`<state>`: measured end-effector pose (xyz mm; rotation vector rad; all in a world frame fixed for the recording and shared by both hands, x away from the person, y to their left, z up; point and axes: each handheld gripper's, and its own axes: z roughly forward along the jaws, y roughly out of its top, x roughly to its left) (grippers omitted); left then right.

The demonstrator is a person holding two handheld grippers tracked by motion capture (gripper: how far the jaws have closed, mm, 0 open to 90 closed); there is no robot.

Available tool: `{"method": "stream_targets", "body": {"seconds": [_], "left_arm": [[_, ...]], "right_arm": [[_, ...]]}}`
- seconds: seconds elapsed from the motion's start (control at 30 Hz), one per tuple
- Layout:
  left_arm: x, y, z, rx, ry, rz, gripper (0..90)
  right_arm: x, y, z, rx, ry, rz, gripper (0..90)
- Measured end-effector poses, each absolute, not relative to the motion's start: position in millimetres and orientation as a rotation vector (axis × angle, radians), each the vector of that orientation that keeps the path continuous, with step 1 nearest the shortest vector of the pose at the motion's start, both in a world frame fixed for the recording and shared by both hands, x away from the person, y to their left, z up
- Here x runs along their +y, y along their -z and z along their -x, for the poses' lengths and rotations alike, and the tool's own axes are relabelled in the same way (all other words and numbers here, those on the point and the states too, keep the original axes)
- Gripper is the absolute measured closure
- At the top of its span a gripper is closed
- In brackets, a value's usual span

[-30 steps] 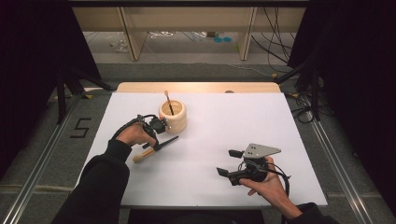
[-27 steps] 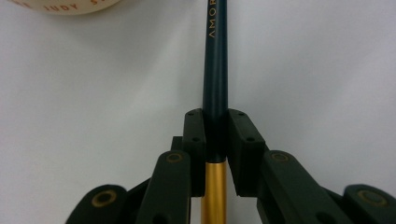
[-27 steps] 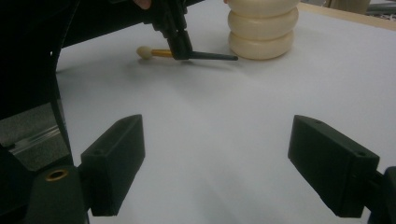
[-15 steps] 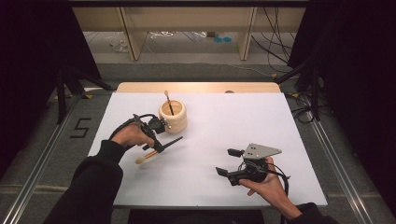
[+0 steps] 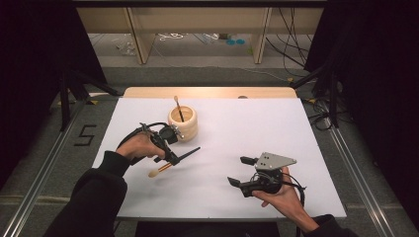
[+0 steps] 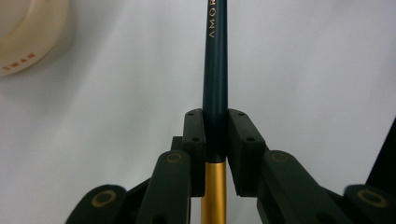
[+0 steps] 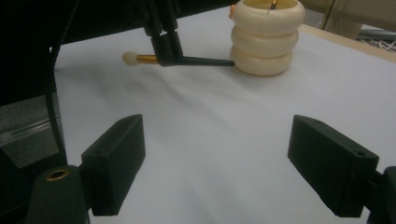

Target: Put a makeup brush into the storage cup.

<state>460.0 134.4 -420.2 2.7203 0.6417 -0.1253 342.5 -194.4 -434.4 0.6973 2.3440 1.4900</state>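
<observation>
My left gripper (image 5: 170, 157) is shut on a makeup brush (image 5: 174, 161) with a dark handle, gold ferrule and pale tip, held just above the white table left of centre. In the left gripper view the brush handle (image 6: 215, 74) runs straight up between the closed jaws (image 6: 215, 140). A cream ribbed holder (image 5: 183, 122) stands just beyond, with another brush (image 5: 178, 108) upright in it. My right gripper (image 5: 242, 171) rests open at the front right, nothing between its fingers (image 7: 116, 161). From there I see the brush (image 7: 187, 59) and the holder (image 7: 265, 35).
The white table sheet (image 5: 247, 128) has free room in the middle and on the right. A wooden strip (image 5: 207, 92) borders its far edge. Cables and shelf legs lie on the floor behind.
My left gripper has lifted the brush slightly and moved it a little right and forward, away from the holder. The right gripper has stayed put.
</observation>
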Motion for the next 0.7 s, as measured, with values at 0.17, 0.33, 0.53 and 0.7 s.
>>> {"method": "stream_targets", "body": {"seconds": [0.17, 0.33, 0.53, 0.7], "left_arm": [[126.8, 422.7, -453.3, 0.641, 0.156, -2.696, 78.1], [119.2, 423.8, -447.0, 0.600, 0.176, -2.711, 78.1], [108.4, 422.5, -438.5, 0.526, 0.207, -2.744, 78.1], [99.1, 422.5, -428.7, 0.498, 0.229, -2.749, 78.1]], "right_arm": [[-191.6, 431.8, -341.3, 2.349, -1.473, -0.649, 19.7], [-185.5, 430.7, -339.2, 2.352, -1.438, -0.592, 19.6], [-172.2, 430.3, -335.5, 2.370, -1.371, -0.476, 20.1], [-158.5, 431.1, -331.8, 2.409, -1.274, -0.344, 20.7]]}}
